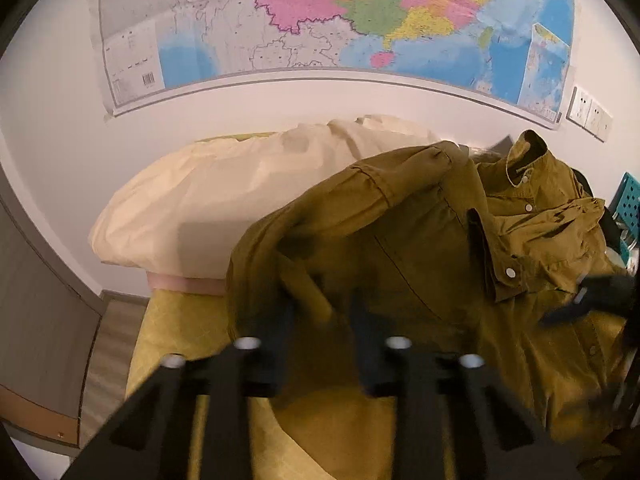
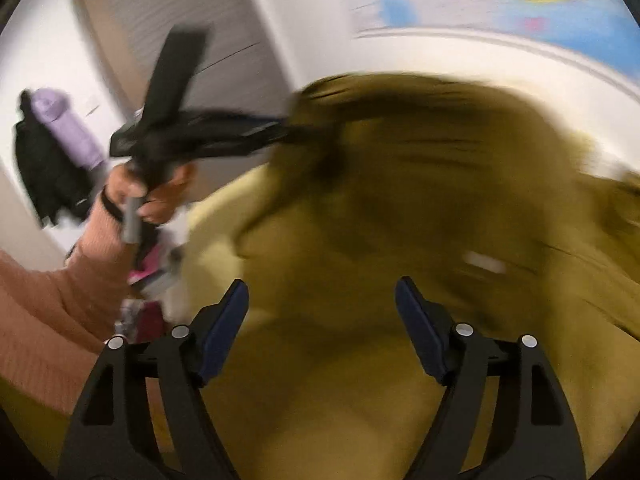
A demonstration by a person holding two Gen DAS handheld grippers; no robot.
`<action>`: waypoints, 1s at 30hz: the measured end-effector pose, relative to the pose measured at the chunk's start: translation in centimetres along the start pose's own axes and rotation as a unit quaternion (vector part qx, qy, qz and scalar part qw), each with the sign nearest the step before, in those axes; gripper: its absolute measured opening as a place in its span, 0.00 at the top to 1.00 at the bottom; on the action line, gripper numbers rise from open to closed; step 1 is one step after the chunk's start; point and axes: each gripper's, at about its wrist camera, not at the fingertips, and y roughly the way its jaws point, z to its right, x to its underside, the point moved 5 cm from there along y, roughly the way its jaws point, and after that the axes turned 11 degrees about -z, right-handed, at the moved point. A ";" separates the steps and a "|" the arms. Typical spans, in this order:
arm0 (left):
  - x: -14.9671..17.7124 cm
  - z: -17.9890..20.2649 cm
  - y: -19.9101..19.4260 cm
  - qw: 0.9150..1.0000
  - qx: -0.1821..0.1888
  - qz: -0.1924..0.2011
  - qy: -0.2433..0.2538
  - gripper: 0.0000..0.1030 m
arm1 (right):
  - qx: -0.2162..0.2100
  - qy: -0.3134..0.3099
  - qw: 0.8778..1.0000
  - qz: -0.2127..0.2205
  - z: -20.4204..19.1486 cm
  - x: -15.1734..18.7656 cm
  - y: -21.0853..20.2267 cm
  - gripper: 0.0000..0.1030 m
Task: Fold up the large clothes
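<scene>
An olive button-up jacket point(image 1: 420, 240) lies bunched on a bed with a yellow cover point(image 1: 168, 320), its collar and snaps toward the right. My left gripper point(image 1: 320, 304) is shut on a fold of the jacket's left side, with the cloth pinched between its dark fingers. The right wrist view, heavily blurred, shows that left gripper point(image 2: 280, 128) lifting the jacket point(image 2: 400, 200) by this fold. My right gripper point(image 2: 320, 296) stands open above the jacket with nothing between its blue pads point(image 2: 224, 320). It also shows as a dark blur at the jacket's right side point(image 1: 592, 300).
A cream pillow or duvet point(image 1: 224, 200) fills the bed's far end under a wall map point(image 1: 320, 20). A grey door point(image 1: 40, 280) is at left and a teal crate point(image 1: 628, 196) at right. A pink sleeve point(image 2: 80, 280) and hanging clothes point(image 2: 60, 152) are at left.
</scene>
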 end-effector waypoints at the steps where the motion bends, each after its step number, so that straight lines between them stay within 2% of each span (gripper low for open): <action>1: -0.2 -0.1 -0.1 1.000 0.004 0.002 0.001 0.87 | -0.016 -0.015 1.000 0.002 -1.5 -1.1 1.6 0.22; 4: -0.4 -0.2 -0.1 1.000 0.012 0.002 0.006 0.90 | -0.049 -0.029 0.998 -0.003 -4.1 -3.0 5.3 0.20; 7: -0.4 -0.3 -0.7 0.999 0.043 0.004 0.006 0.91 | -0.053 -0.028 0.998 -0.001 -5.3 -4.3 8.3 0.22; 9: -0.5 -0.3 -1.2 0.998 0.064 0.003 0.008 0.90 | -0.053 -0.019 0.998 -0.016 -5.4 -5.3 10.4 0.47; 10: -0.5 -0.2 -1.5 0.997 0.072 0.004 0.007 0.90 | -0.073 -0.011 0.997 -0.031 -5.4 -5.7 11.2 0.76; 11: -0.6 -0.4 -1.9 0.996 0.086 0.006 0.001 0.87 | -0.083 -0.007 0.996 -0.033 -5.4 -5.9 11.1 0.95; 12: -0.6 -0.5 -2.4 0.995 0.098 0.011 -0.002 0.85 | -0.093 -0.009 0.995 -0.026 -5.5 -6.0 10.3 0.96; 14: -0.9 -0.7 -4.4 0.990 0.135 0.039 -0.004 0.65 | -0.093 -0.026 0.995 0.008 -5.7 -6.5 6.9 0.97; 16: -1.4 -1.0 -6.8 0.983 0.170 0.074 -0.008 0.55 | -0.110 -0.032 0.993 0.035 -5.4 -7.0 2.5 0.98; 17: -1.7 -1.1 -8.0 0.977 0.190 0.093 -0.011 0.53 | -0.122 -0.028 0.991 0.054 -4.9 -7.0 -1.0 0.98; 18: -1.8 -1.1 -9.0 0.974 0.200 0.108 -0.012 0.52 | -0.117 -0.030 0.990 0.072 -4.3 -7.0 -4.1 0.98; 20: -2.4 -0.8 -10.6 0.971 0.198 0.133 -0.006 0.44 | -0.096 -0.035 0.989 0.105 -3.0 -6.6 -9.8 0.98; 21: -2.6 -0.4 -10.8 0.972 0.192 0.138 0.000 0.43 | -0.078 -0.032 0.990 0.115 -2.0 -6.1 -12.9 0.98; 24: -3.4 1.8 -10.2 0.972 0.194 0.127 0.025 0.42 | -0.004 -0.015 0.993 0.119 1.6 -3.5 -19.7 0.98; 25: -3.6 2.9 -9.4 0.974 0.192 0.118 0.036 0.42 | 0.040 0.002 0.993 0.109 3.3 -2.2 -22.0 0.98; 27: -4.1 4.8 -7.8 0.976 0.184 0.100 0.054 0.42 | 0.093 0.025 0.992 0.086 5.6 -0.5 -24.4 0.98; 28: -4.2 5.6 -6.8 0.977 0.187 0.088 0.060 0.42 | 0.134 0.052 0.987 0.068 7.7 1.2 -25.9 0.98; 30: -4.6 7.6 -4.5 0.978 0.183 0.062 0.074 0.42 | 0.176 0.091 0.979 0.043 10.8 4.1 -27.7 0.98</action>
